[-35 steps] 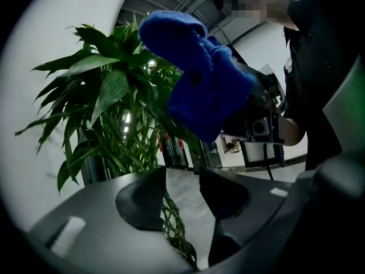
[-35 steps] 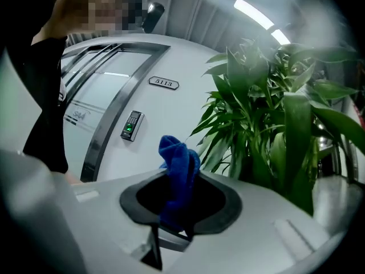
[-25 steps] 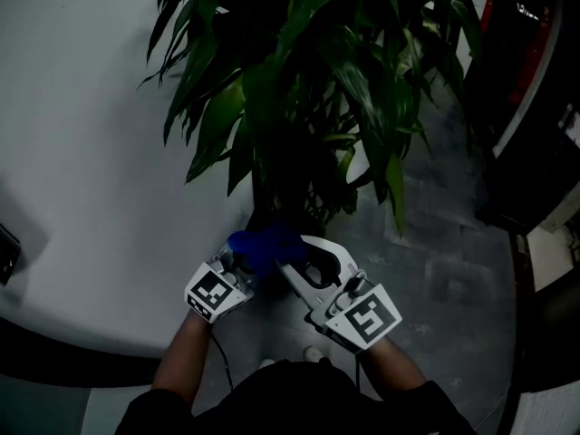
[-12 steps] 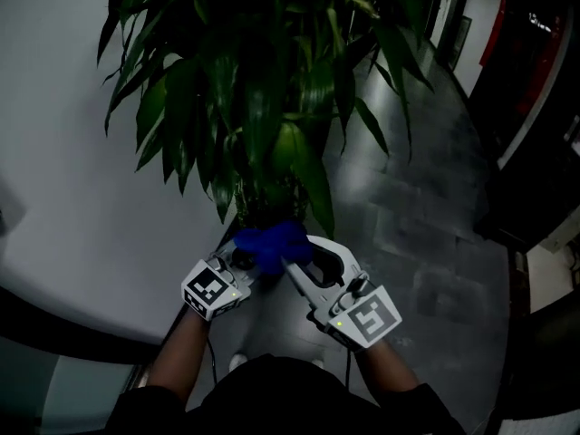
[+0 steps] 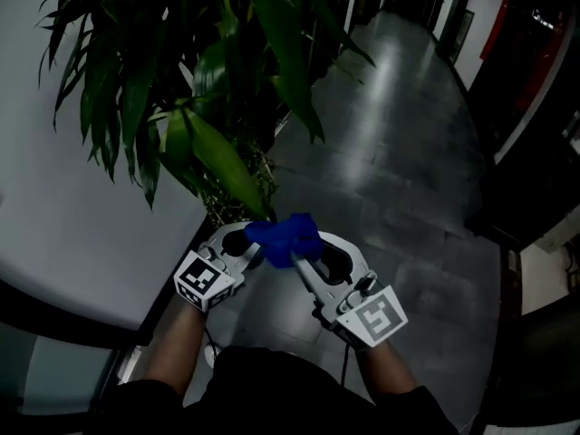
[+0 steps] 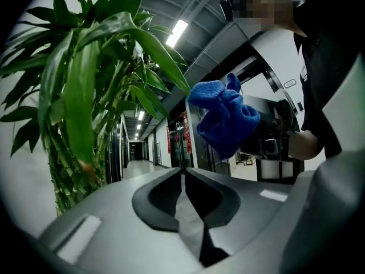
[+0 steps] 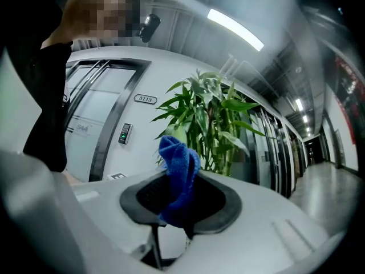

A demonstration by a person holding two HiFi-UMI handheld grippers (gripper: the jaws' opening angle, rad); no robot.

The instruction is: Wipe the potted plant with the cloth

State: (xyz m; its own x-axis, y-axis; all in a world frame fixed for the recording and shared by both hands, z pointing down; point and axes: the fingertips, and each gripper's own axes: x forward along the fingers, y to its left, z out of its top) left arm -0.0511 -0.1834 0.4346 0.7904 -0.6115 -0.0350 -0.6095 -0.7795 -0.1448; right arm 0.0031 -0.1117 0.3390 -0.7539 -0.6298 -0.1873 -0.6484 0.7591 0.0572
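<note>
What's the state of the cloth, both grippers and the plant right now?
blue cloth: bunched up, held off the floor.
right gripper: shut on the blue cloth.
left gripper: jaws have just been closing, now together, nothing between them.
potted plant: upright, cloth close beside one leaf tip.

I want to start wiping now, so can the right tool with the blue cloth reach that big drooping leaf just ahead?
Probably yes. The right tool, shut on the blue cloth, sits close to the drooping leaf at its tip, with nothing between them.
</note>
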